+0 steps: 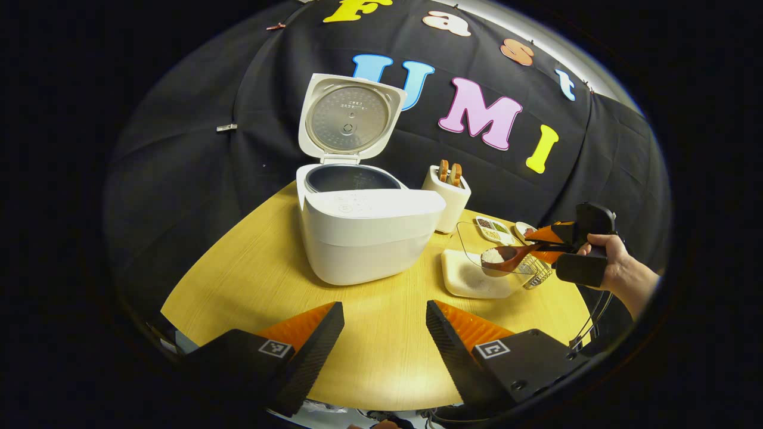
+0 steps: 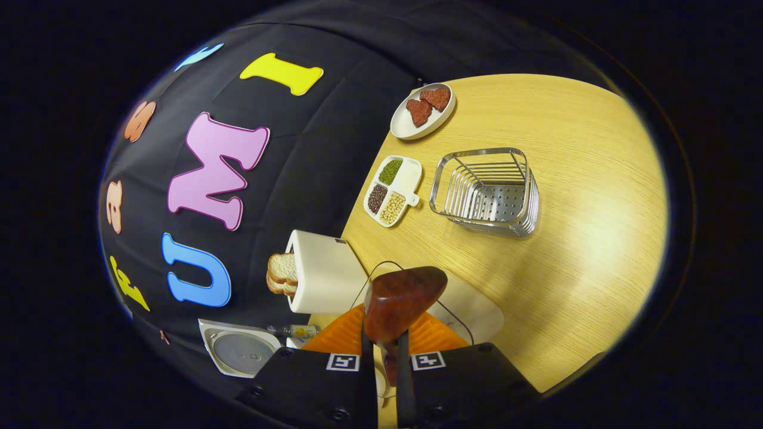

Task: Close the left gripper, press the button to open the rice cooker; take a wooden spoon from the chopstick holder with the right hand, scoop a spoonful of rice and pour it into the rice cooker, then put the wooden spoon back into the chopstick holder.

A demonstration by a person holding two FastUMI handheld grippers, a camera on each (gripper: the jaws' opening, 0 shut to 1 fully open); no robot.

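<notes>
Right claw (image 2: 381, 357) clamped on wooden spoon (image 2: 400, 301) carrying rice | left claw (image 1: 384, 333) wide apart, empty

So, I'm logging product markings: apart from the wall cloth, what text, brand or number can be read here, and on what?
Nothing here can be read.
Rice cooker, inner plate of the open lid: small print, too small to read.
Rice cooker front panel: faint marks, too blurred to read.
Left gripper and right gripper: square coded markers, patterns rather than words.
</notes>
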